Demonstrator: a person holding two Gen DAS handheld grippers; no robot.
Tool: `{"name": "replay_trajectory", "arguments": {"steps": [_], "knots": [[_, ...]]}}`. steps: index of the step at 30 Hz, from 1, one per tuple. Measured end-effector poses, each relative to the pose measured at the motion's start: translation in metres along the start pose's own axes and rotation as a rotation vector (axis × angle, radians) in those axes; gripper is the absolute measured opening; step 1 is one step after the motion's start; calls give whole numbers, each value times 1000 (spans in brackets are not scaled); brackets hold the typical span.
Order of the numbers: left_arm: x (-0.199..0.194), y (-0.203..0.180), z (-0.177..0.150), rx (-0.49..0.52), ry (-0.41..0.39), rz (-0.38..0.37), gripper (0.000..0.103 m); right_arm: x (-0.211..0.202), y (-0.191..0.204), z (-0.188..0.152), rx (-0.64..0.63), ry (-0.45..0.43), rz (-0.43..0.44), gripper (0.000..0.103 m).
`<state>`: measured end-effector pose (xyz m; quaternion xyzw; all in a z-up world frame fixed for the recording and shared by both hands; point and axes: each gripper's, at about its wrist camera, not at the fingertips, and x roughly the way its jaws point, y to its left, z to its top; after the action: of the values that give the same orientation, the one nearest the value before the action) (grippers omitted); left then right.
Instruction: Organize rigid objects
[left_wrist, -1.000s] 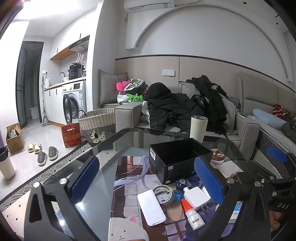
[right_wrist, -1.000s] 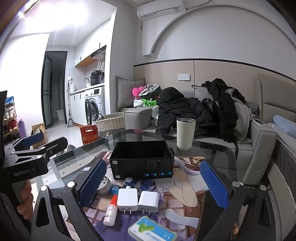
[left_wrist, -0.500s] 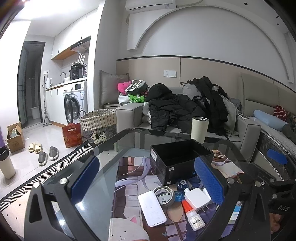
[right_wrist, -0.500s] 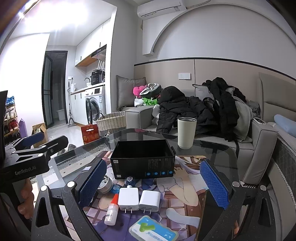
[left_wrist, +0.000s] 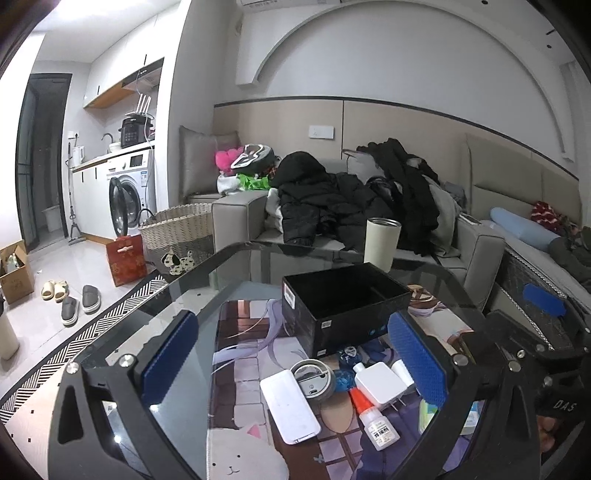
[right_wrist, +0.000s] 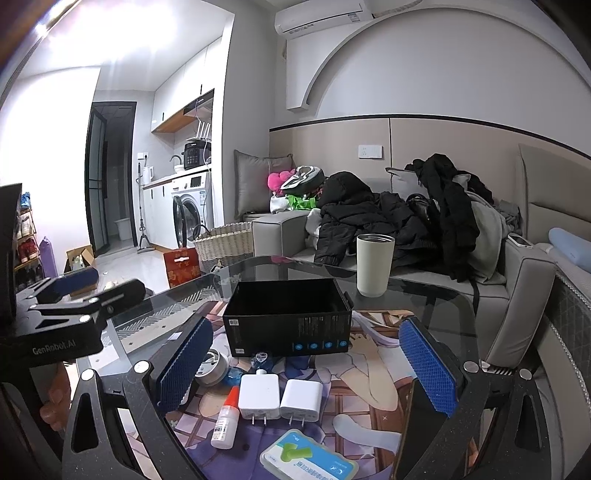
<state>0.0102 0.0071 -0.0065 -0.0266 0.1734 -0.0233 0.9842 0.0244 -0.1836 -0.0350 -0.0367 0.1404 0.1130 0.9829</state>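
An open, empty black box (left_wrist: 343, 302) (right_wrist: 288, 317) stands on the glass table. In front of it lie a white power bank (left_wrist: 290, 406), a round tin (left_wrist: 312, 378) (right_wrist: 210, 367), two white chargers (right_wrist: 258, 397) (right_wrist: 301, 401), a small glue bottle with a red tip (left_wrist: 373, 421) (right_wrist: 225, 419) and a white-blue case (right_wrist: 308, 463). My left gripper (left_wrist: 291, 354) is open and empty, above the power bank and tin. My right gripper (right_wrist: 306, 365) is open and empty, above the chargers. The left gripper also shows at the left of the right wrist view (right_wrist: 74, 310).
A cream tumbler (left_wrist: 382, 243) (right_wrist: 373, 264) stands behind the box near the table's far edge. A sofa piled with dark coats (right_wrist: 388, 221) lies beyond. A wicker basket (left_wrist: 177, 236) and a red bag (left_wrist: 125, 258) sit on the floor to the left.
Both views have shifted only slightly; the box and small items sit a touch lower and nearer in frame. Both grippers stay open and empty.
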Motion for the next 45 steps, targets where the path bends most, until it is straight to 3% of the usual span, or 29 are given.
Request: {"name": "replay_trajectory", "arguments": {"steps": [10, 22, 29, 32, 35, 38, 40, 45], "knots": [[-8, 6, 8, -9, -52, 0, 103, -1, -1, 7, 3, -10, 5, 103], [-2, 11, 18, 2, -33, -2, 103, -3, -11, 27, -7, -29, 14, 103], [26, 12, 15, 3, 109, -12, 101, 13, -22, 40, -33, 68, 19, 103], [41, 9, 10, 15, 202, -23, 97, 23, -20, 42, -86, 158, 43, 103], [55, 7, 1, 13, 294, -43, 85, 35, -18, 38, -148, 265, 109, 103], [74, 3, -16, 23, 414, -41, 84, 43, -15, 26, -197, 368, 170, 101], [85, -1, -28, 30, 483, -43, 74, 48, -14, 15, -218, 426, 192, 100], [101, -7, -47, 51, 583, -27, 67, 63, -8, -26, -279, 560, 226, 90]]}}
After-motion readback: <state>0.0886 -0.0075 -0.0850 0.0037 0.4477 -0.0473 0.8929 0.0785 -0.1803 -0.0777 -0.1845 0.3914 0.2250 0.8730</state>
